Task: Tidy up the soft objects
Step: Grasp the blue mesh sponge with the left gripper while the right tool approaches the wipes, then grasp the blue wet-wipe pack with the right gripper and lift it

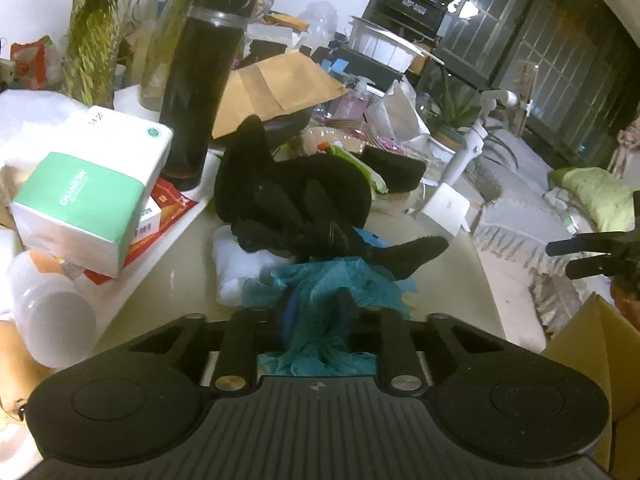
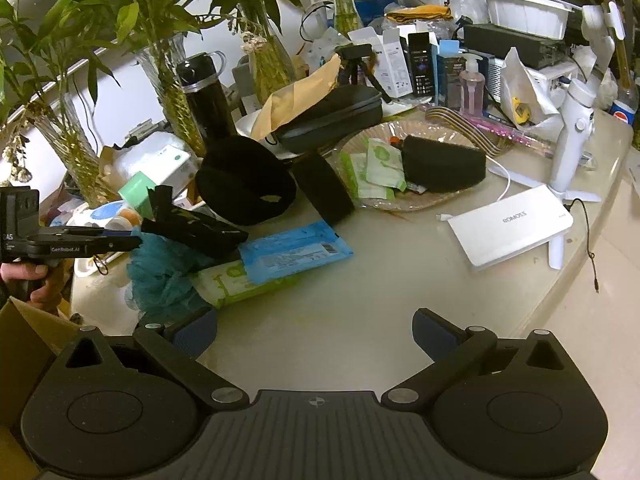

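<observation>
My left gripper (image 1: 316, 312) is shut on a teal mesh bath pouf (image 1: 320, 284) that lies on the cream table; the mesh bunches between the pads. Just beyond it lie a heap of black socks (image 1: 304, 208) and a white cloth (image 1: 236, 268). In the right wrist view the pouf (image 2: 160, 276) sits at the left, with the left gripper (image 2: 132, 240) on it, held by a hand (image 2: 36, 280). My right gripper (image 2: 314, 332) hangs open over bare table with nothing between its fingers. A black sock (image 2: 192, 228) and a black round cushion (image 2: 244, 180) lie behind the pouf.
Blue (image 2: 292, 252) and green (image 2: 240, 284) wipe packs lie beside the pouf. A tissue pack (image 1: 84, 204), black flask (image 1: 204, 80) and white bottle (image 1: 48, 312) crowd the left. A cardboard box (image 1: 592, 352) stands at the table's edge. A white power bank (image 2: 508, 224) and woven tray (image 2: 400, 200) lie further right.
</observation>
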### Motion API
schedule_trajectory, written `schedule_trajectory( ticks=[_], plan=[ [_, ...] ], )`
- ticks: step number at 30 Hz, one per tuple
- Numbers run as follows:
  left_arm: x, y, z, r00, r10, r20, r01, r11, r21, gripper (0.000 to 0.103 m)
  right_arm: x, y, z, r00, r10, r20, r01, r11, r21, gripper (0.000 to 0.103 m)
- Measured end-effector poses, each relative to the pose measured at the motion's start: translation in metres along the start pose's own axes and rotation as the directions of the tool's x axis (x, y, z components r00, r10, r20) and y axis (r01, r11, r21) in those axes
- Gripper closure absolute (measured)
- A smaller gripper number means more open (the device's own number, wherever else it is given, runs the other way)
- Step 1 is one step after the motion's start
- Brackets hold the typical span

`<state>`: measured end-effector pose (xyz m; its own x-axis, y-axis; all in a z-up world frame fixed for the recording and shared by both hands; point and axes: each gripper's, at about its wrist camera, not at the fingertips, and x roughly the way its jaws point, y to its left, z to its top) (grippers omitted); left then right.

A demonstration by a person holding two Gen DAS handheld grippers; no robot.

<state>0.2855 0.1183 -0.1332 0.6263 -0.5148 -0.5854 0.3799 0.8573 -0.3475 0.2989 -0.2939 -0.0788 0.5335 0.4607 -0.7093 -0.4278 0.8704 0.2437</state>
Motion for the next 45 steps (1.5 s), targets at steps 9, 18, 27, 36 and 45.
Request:
schedule_trajectory(
  ticks=[9, 18, 27, 36, 45],
  plan=[
    [-0.015, -0.013, -0.004, 1.000, 0.023, 0.014, -0.024, 0.998, 0.053, 0.101, 0.016, 0.002, 0.004, 1.000, -0.019, -0.009, 0.018, 1.000, -0.008, 0.000],
    [-0.038, -0.035, -0.011, 0.994, 0.089, 0.067, -0.095, 0.990, 0.103, 0.101, 0.029, 0.006, 0.013, 1.000, 0.017, 0.004, -0.017, 0.999, -0.048, 0.000],
    [-0.068, -0.046, -0.016, 0.968, 0.203, 0.145, -0.212, 0.976, 0.046, 0.101, 0.053, -0.002, 0.012, 0.997, 0.068, 0.023, -0.067, 0.997, -0.034, 0.000],
    [-0.079, -0.043, -0.019, 0.959, 0.225, 0.170, -0.229, 0.973, 0.007, 0.101, 0.097, 0.005, 0.007, 0.998, 0.061, 0.006, -0.060, 0.996, -0.067, 0.000],
    [-0.077, -0.043, -0.022, 0.961, 0.224, 0.160, -0.229, 0.973, 0.011, 0.101, 0.141, 0.004, 0.007, 0.980, 0.188, -0.067, -0.188, 0.982, 0.004, 0.000]
  ],
)
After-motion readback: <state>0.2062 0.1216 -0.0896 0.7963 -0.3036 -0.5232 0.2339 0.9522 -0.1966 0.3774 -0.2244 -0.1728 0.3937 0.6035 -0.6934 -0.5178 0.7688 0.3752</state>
